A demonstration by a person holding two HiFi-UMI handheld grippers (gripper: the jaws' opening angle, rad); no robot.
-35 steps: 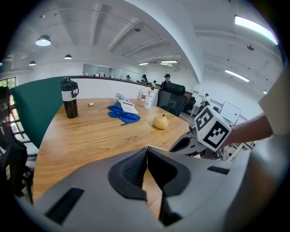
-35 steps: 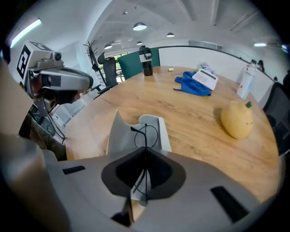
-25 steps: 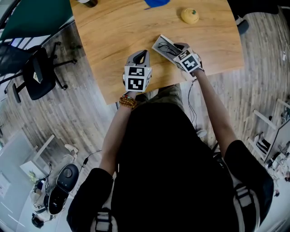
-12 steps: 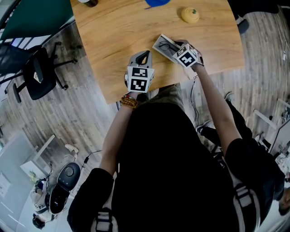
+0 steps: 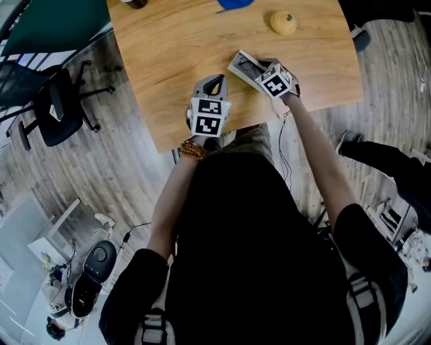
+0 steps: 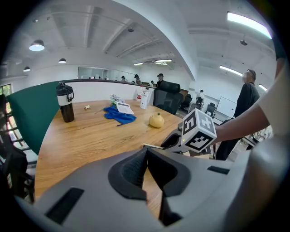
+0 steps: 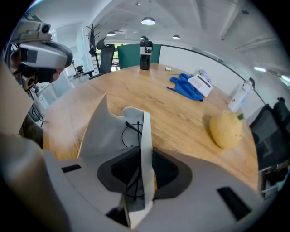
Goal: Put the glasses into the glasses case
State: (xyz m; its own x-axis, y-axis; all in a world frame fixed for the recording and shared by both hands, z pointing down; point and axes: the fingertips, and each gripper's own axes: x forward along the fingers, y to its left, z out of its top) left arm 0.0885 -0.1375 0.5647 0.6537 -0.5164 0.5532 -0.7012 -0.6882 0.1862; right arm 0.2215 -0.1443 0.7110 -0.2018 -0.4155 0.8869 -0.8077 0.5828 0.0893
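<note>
Your head camera: high over table, facing steeply down. Camera on left gripper: low at table's near edge, facing across. Camera on right gripper: close over case. All three share fruit at table's far side.

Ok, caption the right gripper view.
Right gripper, fingers just closing, pinches the upright wall of the open pale grey glasses case holding thin black wire glasses on a wooden table.

Middle of table: bare wood, open passage.
Far end: fruit, blue cloth, bottle.
Near edge: glasses case, flap upright.
</note>
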